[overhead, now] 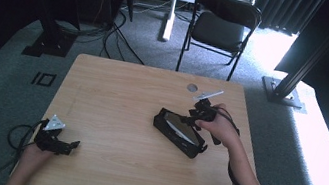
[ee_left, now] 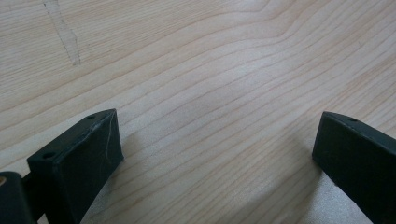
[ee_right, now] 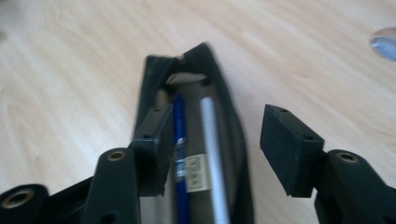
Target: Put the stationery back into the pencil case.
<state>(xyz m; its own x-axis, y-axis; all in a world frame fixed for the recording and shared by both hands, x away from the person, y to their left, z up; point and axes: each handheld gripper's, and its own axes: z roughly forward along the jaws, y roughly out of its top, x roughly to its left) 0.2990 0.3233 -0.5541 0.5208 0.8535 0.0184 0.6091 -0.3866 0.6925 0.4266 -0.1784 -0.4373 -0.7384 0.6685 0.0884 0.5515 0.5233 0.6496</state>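
Black fabric pencil case (ee_right: 196,140) lies open right of centre on the bench (overhead: 115,104), blue pen (ee_right: 179,140) inside; my right gripper (ee_right: 215,149) spread above it; left gripper (ee_left: 215,154) spread, idle lower left.

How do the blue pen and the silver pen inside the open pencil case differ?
The blue pen is deep blue and looks slimmer; the silver pen is pale grey-silver and looks thicker. The blue pen lies right beside one pad of the right gripper, while the silver pen sits midway between the jaws, touching neither. A pale label shows across them, mostly on the silver pen. Both lie lengthwise, side by side, in the black pencil case.
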